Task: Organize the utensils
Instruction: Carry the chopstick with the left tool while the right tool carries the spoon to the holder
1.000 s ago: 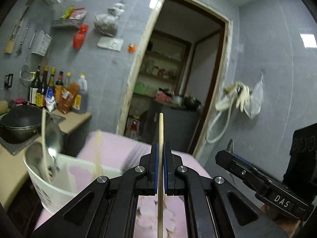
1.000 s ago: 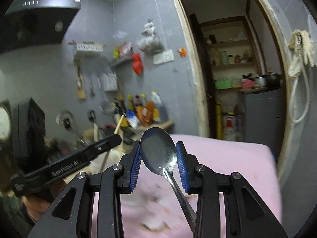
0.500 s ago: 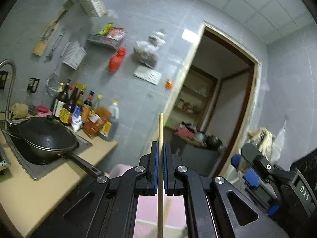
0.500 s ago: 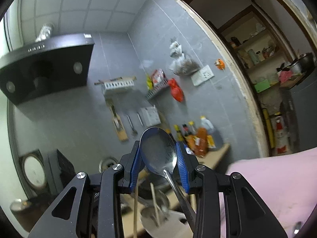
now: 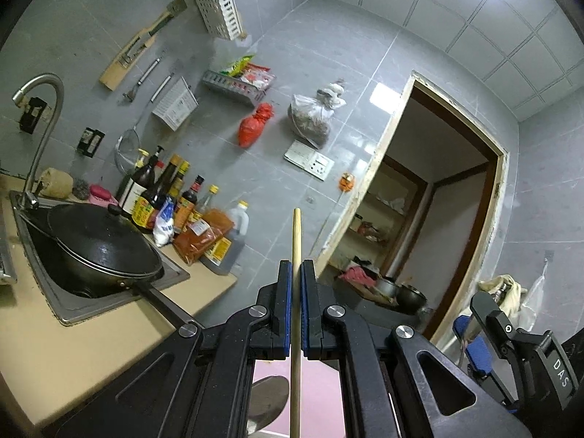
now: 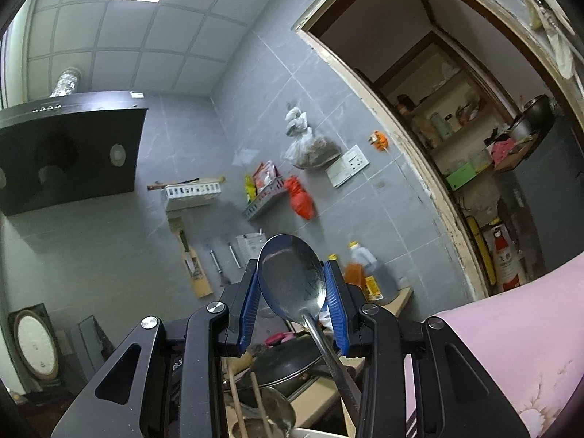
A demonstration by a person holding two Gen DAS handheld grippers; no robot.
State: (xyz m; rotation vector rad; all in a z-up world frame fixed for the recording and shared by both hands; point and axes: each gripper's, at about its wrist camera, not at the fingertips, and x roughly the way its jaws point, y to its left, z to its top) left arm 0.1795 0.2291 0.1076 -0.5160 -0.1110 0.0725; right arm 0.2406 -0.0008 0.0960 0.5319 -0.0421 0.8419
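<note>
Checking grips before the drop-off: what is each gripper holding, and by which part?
Left gripper pinches a chopstick along its shaft, tip sticking out. Right gripper clamps a spoon by its bowl.

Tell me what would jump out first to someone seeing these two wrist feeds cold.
Front and centre in the right wrist view, the right gripper is clamped on a metal spoon, bowl up. In the left view, the left gripper pinches a wooden chopstick upright. Behind it, a black wok sits in the sink at left.

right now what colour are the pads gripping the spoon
Blue pads on the spoon, clearest in the right wrist view.
</note>
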